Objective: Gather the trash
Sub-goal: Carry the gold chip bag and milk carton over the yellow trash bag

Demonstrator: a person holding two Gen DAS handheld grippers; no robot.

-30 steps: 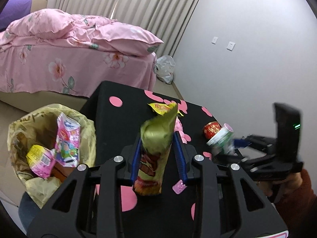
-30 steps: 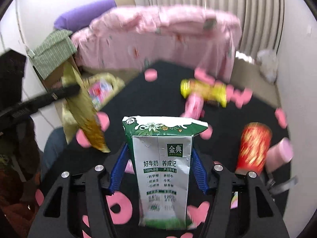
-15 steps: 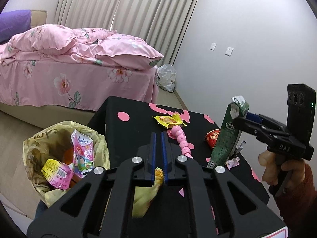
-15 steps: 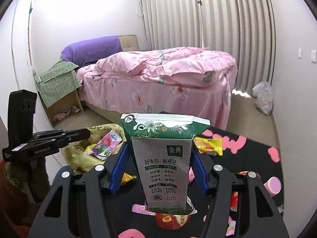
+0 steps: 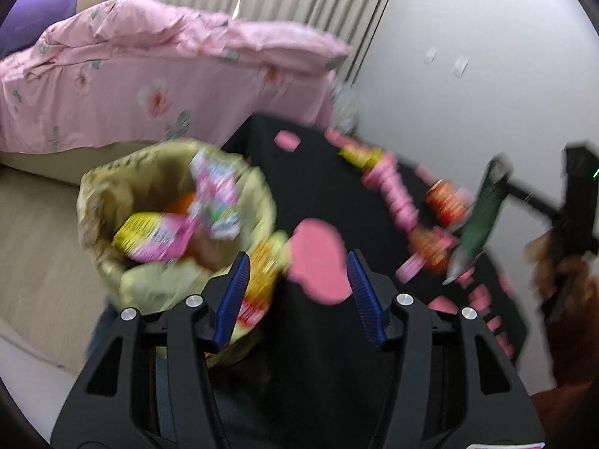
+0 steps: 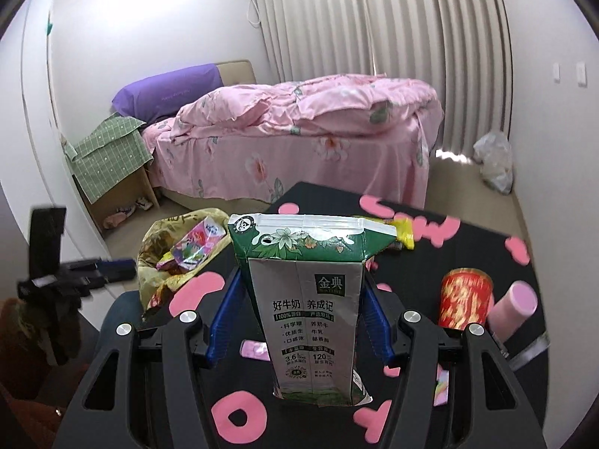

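Red can (image 6: 465, 297) — pink bottle (image 6: 513, 306) touching it.

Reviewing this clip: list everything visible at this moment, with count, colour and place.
milk carton: one, green and white, in right gripper.
snack wrapper: one, yellow-red, beside left finger at bin edge.
bin bag: one, yellowish, beside table, holding wrappers.
red can: one, on table.
pink bottle: one, beside can.
yellow packet: one, far table side.
table: one, black with pink shapes.
bed: one, pink.
left gripper: jaws just opened.
right gripper: closed on carton.
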